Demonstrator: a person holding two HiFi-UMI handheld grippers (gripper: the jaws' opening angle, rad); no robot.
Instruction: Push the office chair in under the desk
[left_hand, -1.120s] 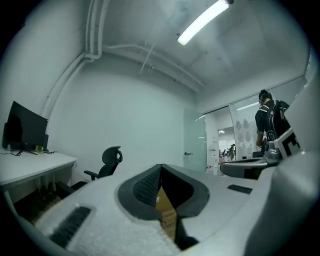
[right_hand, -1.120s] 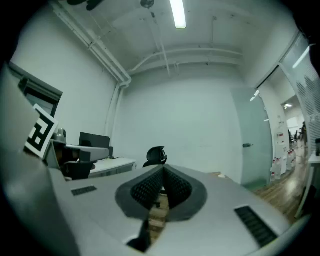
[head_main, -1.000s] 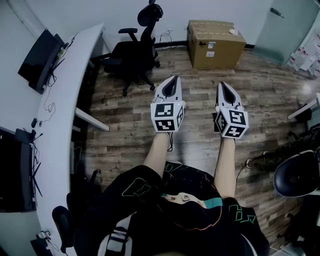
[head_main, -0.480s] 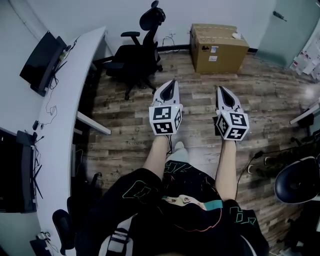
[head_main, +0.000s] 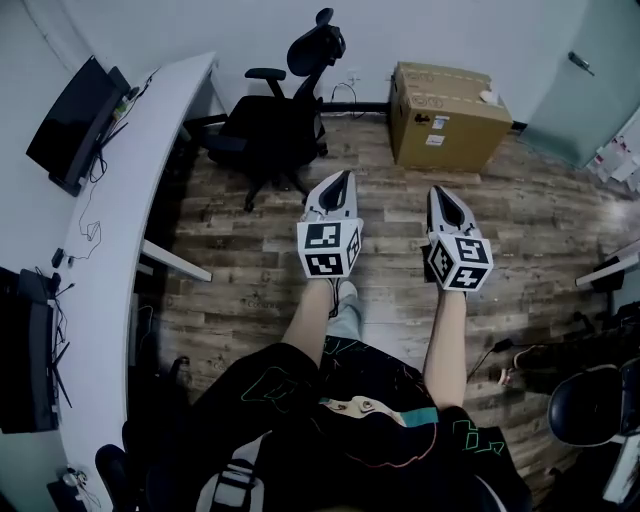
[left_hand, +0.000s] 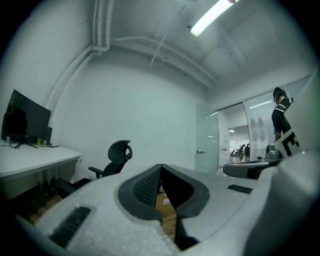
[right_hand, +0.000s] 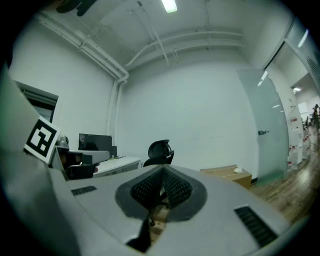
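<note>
Both empty, jaws pinched together: left gripper (head_main: 343, 178), right gripper (head_main: 438, 192), side by side over the floor. Chair (head_main: 268, 128) is ahead-left, near the desk (head_main: 120, 210) end, not tucked in. I'd close in, put both tips on the backrest and push evenly so it rolls straight.

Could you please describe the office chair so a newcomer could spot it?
Follow the long white desk to its far end. The black office chair stands there, left of the cardboard box; it alone shows a headrest.
</note>
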